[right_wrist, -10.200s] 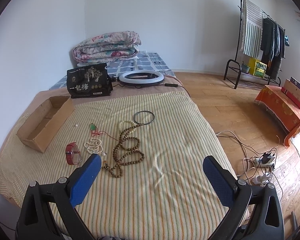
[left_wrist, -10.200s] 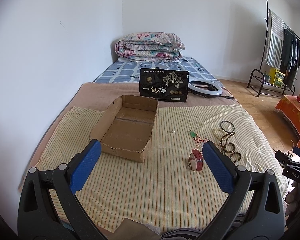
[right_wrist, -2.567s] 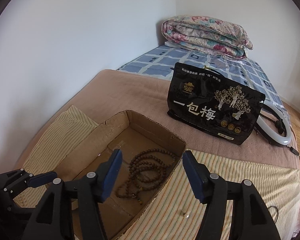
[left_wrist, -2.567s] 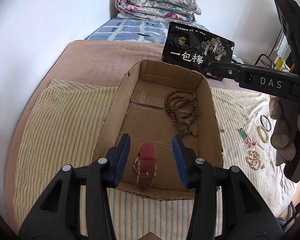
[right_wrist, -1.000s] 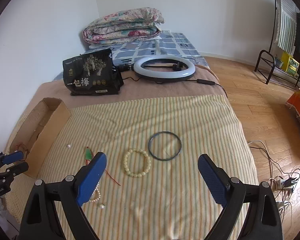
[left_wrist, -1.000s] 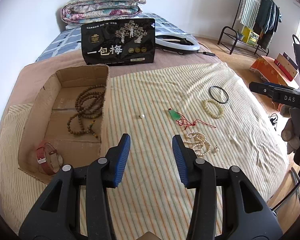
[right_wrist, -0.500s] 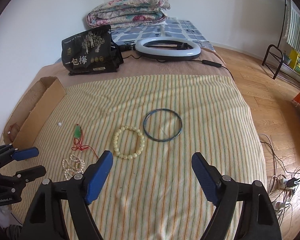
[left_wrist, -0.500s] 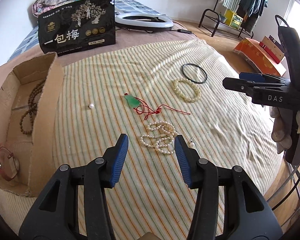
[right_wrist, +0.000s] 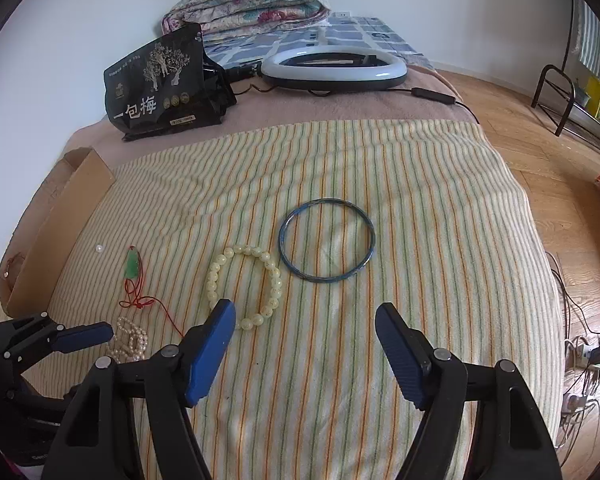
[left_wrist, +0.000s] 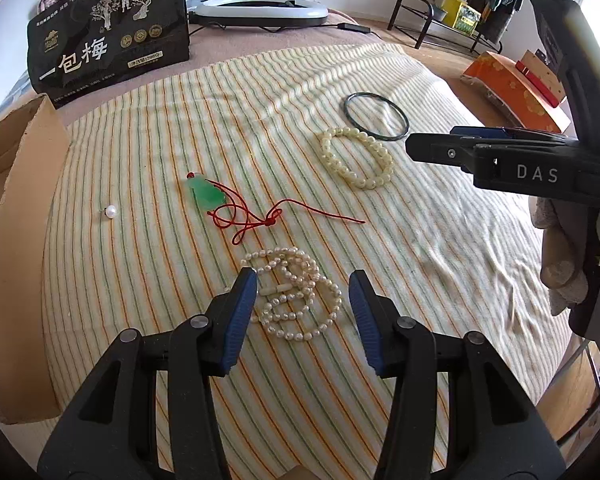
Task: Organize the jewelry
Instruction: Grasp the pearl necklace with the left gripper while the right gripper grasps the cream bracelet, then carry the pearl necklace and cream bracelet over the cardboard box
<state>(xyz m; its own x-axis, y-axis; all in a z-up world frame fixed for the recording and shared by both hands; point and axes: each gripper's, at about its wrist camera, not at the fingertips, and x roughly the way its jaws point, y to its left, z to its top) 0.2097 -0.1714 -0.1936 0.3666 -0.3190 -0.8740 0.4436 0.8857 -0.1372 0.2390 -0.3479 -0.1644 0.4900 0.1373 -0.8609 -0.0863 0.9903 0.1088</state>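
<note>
Left gripper (left_wrist: 302,300) hangs part-open and empty, straddling the pearl necklace (left_wrist: 292,296) on the striped cloth (left_wrist: 420,240); next, lower and pinch. Right gripper (right_wrist: 304,328), empty, jaws just narrowing, has the bead bracelet (right_wrist: 244,286) at eleven o'clock

The left tool (left_wrist: 302,298) has black plastic arms with round silver screws and ribbed blue pads. The right tool (right_wrist: 305,334) is built alike; white letters "DAS" mark its black side at 3 o'clock in the left view, beside a pale glove (left_wrist: 558,264).
</note>
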